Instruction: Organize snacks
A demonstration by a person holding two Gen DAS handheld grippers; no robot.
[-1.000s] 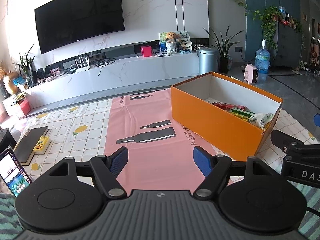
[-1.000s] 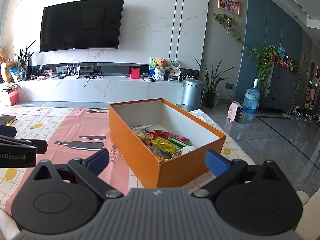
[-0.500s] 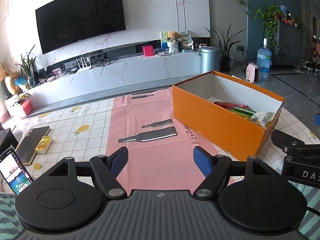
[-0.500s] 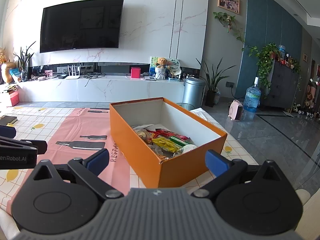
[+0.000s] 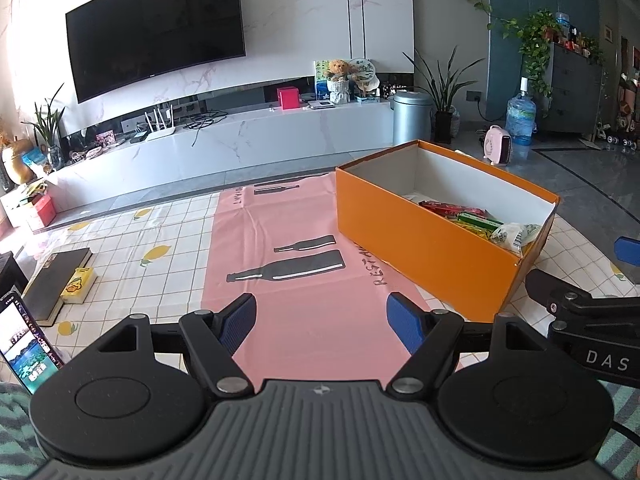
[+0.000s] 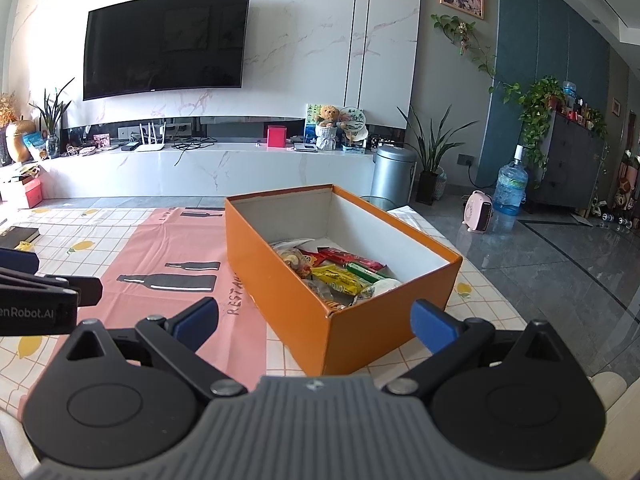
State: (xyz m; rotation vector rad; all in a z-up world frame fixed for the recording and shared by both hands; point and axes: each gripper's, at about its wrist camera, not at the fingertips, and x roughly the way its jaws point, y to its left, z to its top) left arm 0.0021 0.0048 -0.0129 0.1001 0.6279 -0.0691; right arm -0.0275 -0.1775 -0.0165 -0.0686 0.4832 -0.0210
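An open orange box (image 5: 424, 240) (image 6: 280, 280) stands on the table's right part. Several snack packets (image 6: 340, 274) (image 5: 480, 220) lie inside it, red, yellow, green and white. My left gripper (image 5: 322, 320) is open and empty, low over the pink mat (image 5: 304, 292), left of the box. My right gripper (image 6: 314, 322) is open and empty, just in front of the box's near corner. Each gripper shows at the edge of the other's view.
A checked tablecloth (image 5: 140, 240) with lemons covers the table. A dark book (image 5: 56, 276) with a yellow packet (image 5: 78, 284) lies at the left edge, and a phone (image 5: 26, 344) stands near it. Behind are a TV wall and a white console (image 6: 200, 168).
Both views have tilted and drifted slightly; the box sits a little lower and nearer in the right wrist view. Both grippers stay open and empty.
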